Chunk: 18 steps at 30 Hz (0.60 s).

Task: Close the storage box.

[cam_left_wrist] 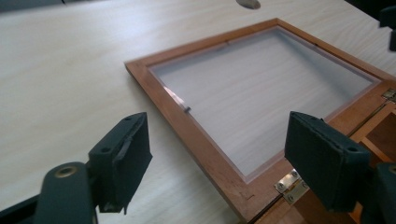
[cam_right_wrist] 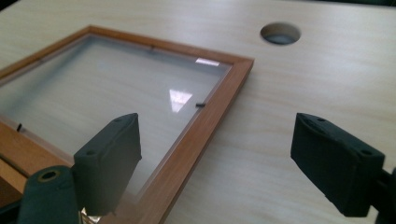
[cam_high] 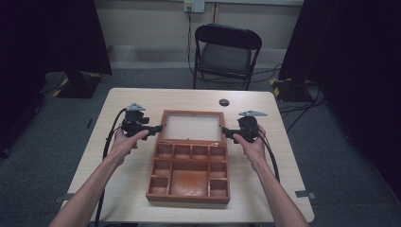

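Observation:
A brown wooden box with several small compartments lies open in the middle of the table. Its glass-paned lid is folded back flat on the tabletop behind it. My left gripper is at the lid's left edge, held in a hand and pointing right. From the left gripper view, that gripper is open over the lid's frame and a brass hinge, with nothing gripped. My right gripper is at the lid's right edge, pointing left. In its own view it stands open above the lid's corner frame, gripping nothing.
A round cable hole is in the tabletop just behind the lid. A black folding chair stands beyond the far edge. Bare wood lies to the left and right of the box. Cables trail back from both grippers along the forearms.

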Each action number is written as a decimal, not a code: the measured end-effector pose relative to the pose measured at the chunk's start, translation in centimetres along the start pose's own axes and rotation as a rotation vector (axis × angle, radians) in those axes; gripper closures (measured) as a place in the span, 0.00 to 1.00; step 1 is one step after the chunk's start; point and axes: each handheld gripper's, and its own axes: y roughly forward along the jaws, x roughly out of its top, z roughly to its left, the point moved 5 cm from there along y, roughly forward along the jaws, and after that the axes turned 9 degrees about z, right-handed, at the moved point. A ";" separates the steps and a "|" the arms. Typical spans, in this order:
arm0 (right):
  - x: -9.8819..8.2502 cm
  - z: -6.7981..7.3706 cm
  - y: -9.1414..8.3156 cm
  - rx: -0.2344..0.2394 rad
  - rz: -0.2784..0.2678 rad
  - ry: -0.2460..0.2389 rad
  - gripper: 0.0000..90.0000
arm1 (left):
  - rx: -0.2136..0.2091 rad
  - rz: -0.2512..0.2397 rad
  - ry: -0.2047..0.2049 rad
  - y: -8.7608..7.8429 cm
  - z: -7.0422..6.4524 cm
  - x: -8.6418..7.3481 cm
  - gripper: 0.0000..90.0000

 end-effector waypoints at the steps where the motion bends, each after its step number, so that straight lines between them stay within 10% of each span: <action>1: -0.3 0.1 0.4 -0.001 0.016 -0.001 0.18 | -0.002 0.020 -0.005 0.4 0.0 -0.2 0.24; 7: -1.4 0.6 2.0 0.049 0.111 0.022 0.17 | 0.016 0.052 0.009 1.5 0.3 -0.8 0.25; 18: -1.5 1.2 3.3 0.094 0.128 0.094 0.16 | -0.027 0.104 -0.054 4.0 0.8 -1.8 0.25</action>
